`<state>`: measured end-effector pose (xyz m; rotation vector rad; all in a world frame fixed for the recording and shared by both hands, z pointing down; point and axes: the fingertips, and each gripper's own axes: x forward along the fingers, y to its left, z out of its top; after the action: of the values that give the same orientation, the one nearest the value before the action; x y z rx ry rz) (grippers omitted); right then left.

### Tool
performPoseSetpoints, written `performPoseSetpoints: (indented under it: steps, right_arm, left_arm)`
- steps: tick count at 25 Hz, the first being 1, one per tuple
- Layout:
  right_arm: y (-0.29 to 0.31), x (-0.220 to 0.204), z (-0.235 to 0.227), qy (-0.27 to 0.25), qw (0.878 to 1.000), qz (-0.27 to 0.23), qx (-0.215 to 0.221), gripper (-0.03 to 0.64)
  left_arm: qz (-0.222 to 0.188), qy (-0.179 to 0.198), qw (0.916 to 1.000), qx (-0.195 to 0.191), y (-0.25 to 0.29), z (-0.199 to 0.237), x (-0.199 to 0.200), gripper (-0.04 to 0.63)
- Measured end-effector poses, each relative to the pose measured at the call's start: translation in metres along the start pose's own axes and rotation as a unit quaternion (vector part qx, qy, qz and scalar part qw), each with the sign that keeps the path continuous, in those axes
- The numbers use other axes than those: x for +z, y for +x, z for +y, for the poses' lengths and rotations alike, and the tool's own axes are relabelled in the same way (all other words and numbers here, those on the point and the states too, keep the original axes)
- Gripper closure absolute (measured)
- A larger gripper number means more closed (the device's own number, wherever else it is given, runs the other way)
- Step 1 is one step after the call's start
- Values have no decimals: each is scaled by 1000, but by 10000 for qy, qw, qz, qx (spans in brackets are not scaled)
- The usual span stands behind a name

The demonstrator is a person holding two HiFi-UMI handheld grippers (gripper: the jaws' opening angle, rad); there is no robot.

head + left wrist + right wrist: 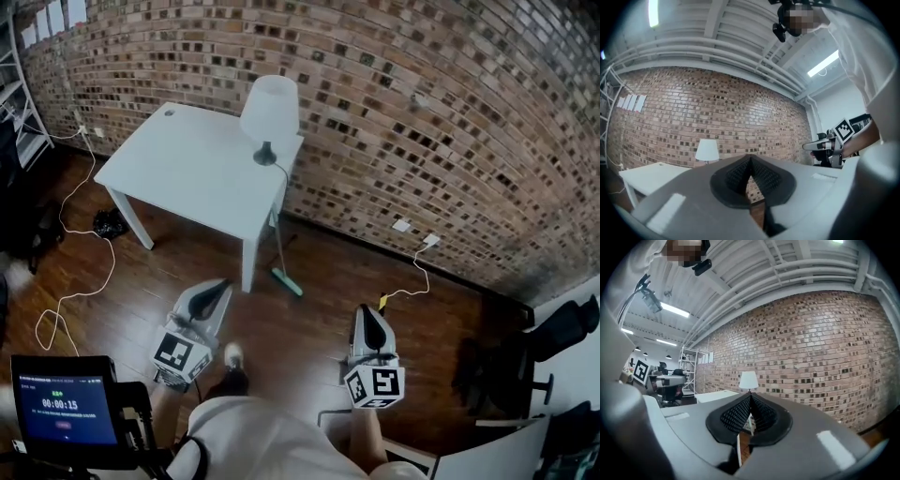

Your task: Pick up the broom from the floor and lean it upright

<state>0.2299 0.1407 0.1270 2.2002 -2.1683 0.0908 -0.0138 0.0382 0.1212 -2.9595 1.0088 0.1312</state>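
The broom [279, 253] stands nearly upright against the front corner of the white table [178, 164], its thin handle running up along the table leg and its teal head [288, 282] on the wooden floor. My left gripper [223, 284] [750, 161] is held level just left of the broom head, shut and with nothing in it. My right gripper [366, 311] [750, 397] hangs further right over bare floor, also shut and holding nothing. Both point toward the brick wall.
A white lamp [270, 111] stands on the table's far corner. White cables [75, 281] trail over the floor at left, and another cable [417, 272] runs to a wall socket. Black chairs [525, 366] stand at right, a timer screen [66, 408] at bottom left.
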Motion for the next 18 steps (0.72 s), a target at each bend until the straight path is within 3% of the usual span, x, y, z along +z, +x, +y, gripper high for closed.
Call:
performPoseSetpoints:
  steps: [6, 12, 18]
  right_arm:
    - [-120, -8, 3, 46, 9989, 69, 466, 604]
    - [-232, -23, -21, 619, 9981, 71, 10, 604]
    - [-303, -10, -14, 672, 9977, -57, 14, 604]
  left_arm:
    - [25, 218, 9998, 10, -73, -105, 14, 595]
    - [181, 234, 9980, 566, -156, -183, 11, 595]
    - [404, 183, 9973, 577, -201, -224, 23, 595]
